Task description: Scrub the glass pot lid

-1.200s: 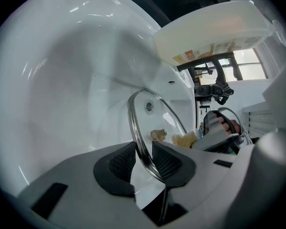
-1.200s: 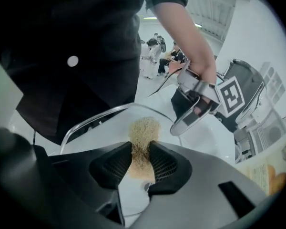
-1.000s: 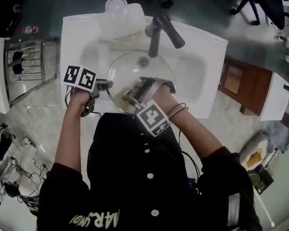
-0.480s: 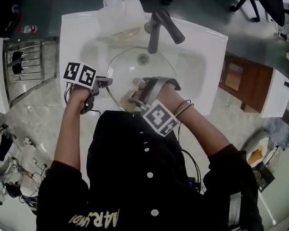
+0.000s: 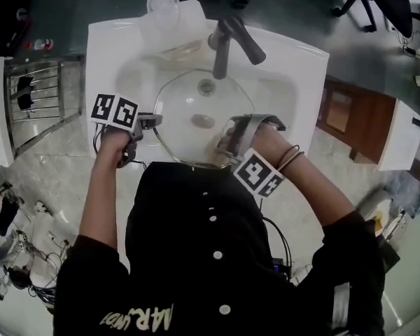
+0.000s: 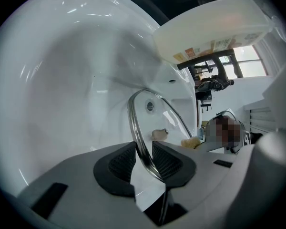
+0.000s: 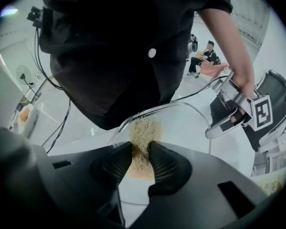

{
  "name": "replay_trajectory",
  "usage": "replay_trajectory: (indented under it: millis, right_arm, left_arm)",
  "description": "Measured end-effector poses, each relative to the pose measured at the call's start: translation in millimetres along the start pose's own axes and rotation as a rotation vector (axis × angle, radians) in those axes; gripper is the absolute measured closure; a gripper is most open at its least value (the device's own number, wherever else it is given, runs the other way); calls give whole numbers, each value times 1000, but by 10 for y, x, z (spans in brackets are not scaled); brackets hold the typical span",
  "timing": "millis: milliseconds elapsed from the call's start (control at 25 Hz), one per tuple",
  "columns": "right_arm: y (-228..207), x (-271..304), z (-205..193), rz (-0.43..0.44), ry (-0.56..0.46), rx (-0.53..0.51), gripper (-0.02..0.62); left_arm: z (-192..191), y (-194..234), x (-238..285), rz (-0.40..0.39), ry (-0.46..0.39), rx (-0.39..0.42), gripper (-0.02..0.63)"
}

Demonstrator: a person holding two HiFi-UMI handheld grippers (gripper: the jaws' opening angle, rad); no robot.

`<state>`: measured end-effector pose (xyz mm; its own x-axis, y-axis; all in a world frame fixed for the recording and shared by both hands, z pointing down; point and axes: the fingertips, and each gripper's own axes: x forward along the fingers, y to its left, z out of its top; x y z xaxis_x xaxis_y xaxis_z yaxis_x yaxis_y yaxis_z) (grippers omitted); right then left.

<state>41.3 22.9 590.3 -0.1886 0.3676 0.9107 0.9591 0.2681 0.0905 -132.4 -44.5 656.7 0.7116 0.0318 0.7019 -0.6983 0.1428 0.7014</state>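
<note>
Left tongs [image 5: 152,122] were clamped on the glass pot lid [image 5: 189,96] rim, lid in the sink [image 5: 294,75]. Right tongs [image 5: 222,148] were clamped on a fibrous scrubber [image 7: 144,130] against the lid. Head view mostly hid the scrubber; the person's torso [image 5: 196,243] cut off the lid's near rim.

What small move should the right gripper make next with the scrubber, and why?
Probably slide the scrubber from the near edge of the glass lid toward its knob: the right gripper pinches the scrubber at that edge, and the left gripper clamps the rim, steadying it.

Head view looks down; both gripper views close; lid [image 5: 190,102] shared.
</note>
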Motion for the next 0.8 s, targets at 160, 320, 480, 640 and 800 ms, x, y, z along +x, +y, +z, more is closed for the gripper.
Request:
replay_trajectory:
  millis: [160, 320, 480, 640, 800]
  right_arm:
    - [169, -51, -120, 52, 34, -22, 466]
    - [207, -32, -142, 65, 48, -21, 466]
    - [178, -18, -159, 51, 57, -8, 466]
    - [74, -97, -150, -40, 79, 83, 463]
    - [-209, -342, -343, -258, 122, 307, 463]
  left_arm:
    - [1, -22, -16, 1, -6, -2, 479]
    - [-10, -11, -5, 13, 1, 8, 479]
    - [9, -2, -2, 23, 2, 34, 475]
    - [-43, -4, -31, 104, 23, 153, 443]
    - [87, 26, -150, 194, -26, 235, 443]
